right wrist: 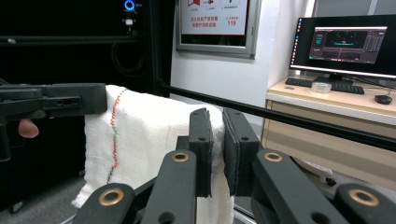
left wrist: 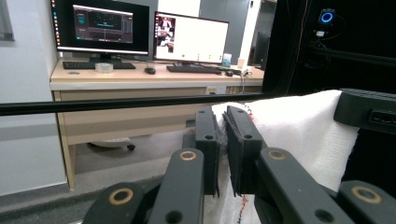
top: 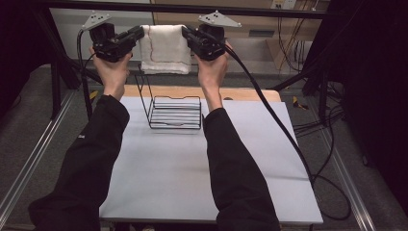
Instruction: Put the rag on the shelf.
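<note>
A folded white towel [top: 165, 48] with a red stitched line hangs in the air between both grippers, high above the far end of the table. My left gripper [top: 140, 33] is shut on its left top corner, and the cloth [left wrist: 299, 130] is pinched between the black jaws. My right gripper [top: 185, 32] is shut on the right top corner, with the towel [right wrist: 144, 140] draping down to the left of its jaws. Below the towel a black wire rack [top: 174, 111] stands on the white table [top: 202, 168].
A black horizontal bar [top: 192, 8] crosses just behind the towel. Desks with monitors [left wrist: 140, 32] stand beyond it. Cables [top: 288, 139] trail over the table's right side and onto the floor. A wooden strip [top: 250, 94] edges the table's far end.
</note>
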A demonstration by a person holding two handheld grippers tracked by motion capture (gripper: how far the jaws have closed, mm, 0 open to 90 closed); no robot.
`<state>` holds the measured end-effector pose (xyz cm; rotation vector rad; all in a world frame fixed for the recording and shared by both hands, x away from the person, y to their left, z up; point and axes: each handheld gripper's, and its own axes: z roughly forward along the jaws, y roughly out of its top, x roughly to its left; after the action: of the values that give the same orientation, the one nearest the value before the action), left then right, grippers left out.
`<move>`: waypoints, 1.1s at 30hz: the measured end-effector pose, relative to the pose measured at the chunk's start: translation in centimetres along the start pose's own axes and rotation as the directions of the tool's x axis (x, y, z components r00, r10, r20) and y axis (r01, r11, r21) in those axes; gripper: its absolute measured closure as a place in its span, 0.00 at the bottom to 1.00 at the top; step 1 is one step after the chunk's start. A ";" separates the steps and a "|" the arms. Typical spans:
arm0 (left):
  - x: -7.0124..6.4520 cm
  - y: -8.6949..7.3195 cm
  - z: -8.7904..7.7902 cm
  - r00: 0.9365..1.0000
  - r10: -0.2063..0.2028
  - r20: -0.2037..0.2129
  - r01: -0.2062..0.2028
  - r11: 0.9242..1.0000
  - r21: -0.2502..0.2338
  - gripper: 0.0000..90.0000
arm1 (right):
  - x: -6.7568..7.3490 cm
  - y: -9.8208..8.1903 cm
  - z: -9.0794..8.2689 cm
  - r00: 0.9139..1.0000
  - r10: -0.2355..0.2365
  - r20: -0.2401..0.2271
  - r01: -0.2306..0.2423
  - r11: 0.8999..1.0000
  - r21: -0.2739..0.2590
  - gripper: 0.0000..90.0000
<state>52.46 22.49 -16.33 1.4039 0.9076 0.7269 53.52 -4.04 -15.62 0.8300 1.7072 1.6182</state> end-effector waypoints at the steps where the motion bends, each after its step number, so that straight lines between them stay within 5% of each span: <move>1: 0.1 -0.1 0.1 1.000 -0.002 0.001 0.002 1.000 0.008 0.92 | 0.0 -0.1 0.1 1.000 -0.004 0.001 0.004 1.000 0.006 0.92; 15: 0.3 -2.2 1.0 1.000 0.002 0.011 -0.003 0.999 0.042 0.92 | -0.8 -1.8 0.6 1.000 -0.002 0.003 0.002 0.999 0.047 0.92; 33: 0.4 -4.4 0.3 1.000 0.005 0.016 -0.006 0.996 0.085 0.92 | 0.1 -4.0 0.1 1.000 -0.013 -0.007 0.014 0.994 0.112 0.91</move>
<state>52.55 22.46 -20.72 1.4854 0.9316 0.6874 53.48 -4.08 -19.66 0.8666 1.8179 1.5283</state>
